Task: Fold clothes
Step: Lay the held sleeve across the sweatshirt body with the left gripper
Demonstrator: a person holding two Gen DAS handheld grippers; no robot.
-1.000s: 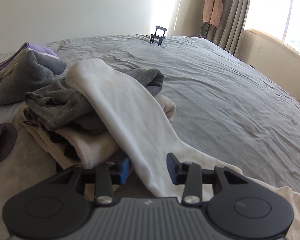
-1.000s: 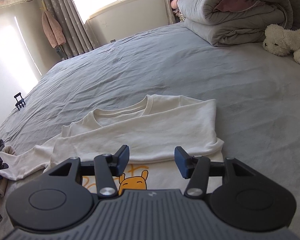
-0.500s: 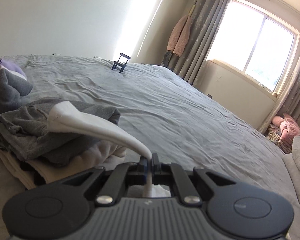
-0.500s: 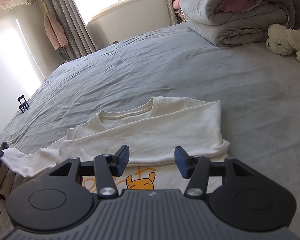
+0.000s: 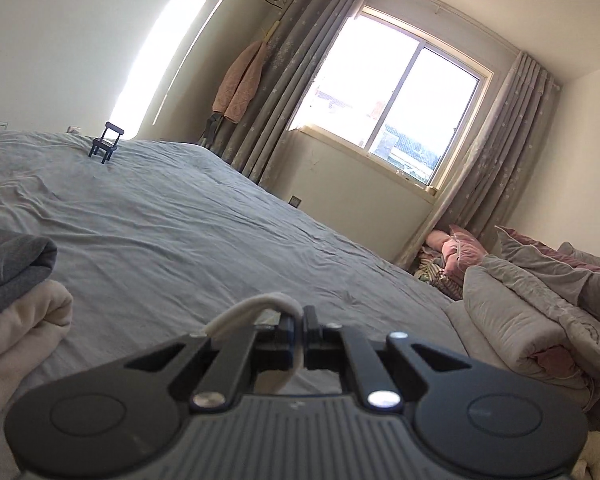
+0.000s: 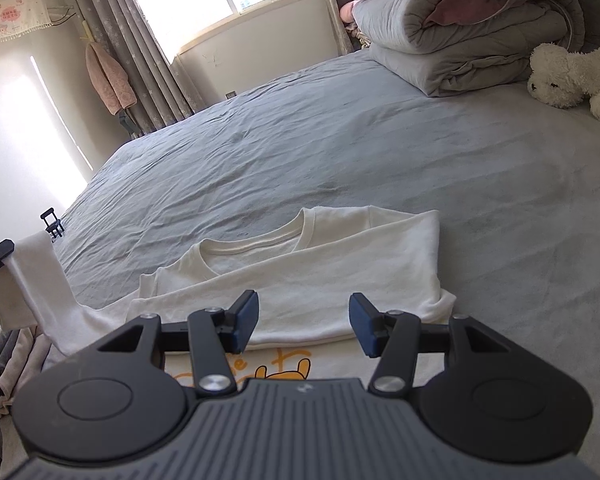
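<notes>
Sweatshirt (image 6: pixel 320 280): flat on the bed (image 6: pixel 340 152), right before your right gripper (image 6: pixel 303 320).
Sleeve (image 6: pixel 36 276): lifted at the bed's left edge.
Quilts (image 6: pixel 460 28): far right corner.
Plush toy (image 6: pixel 568 76): right of the quilts.

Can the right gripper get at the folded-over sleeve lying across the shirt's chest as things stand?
Probably yes. The right gripper is open and empty, hovering just short of the folded-over sleeve, with nothing lying between them. The left gripper holds the other sleeve up well off to the side.
</notes>
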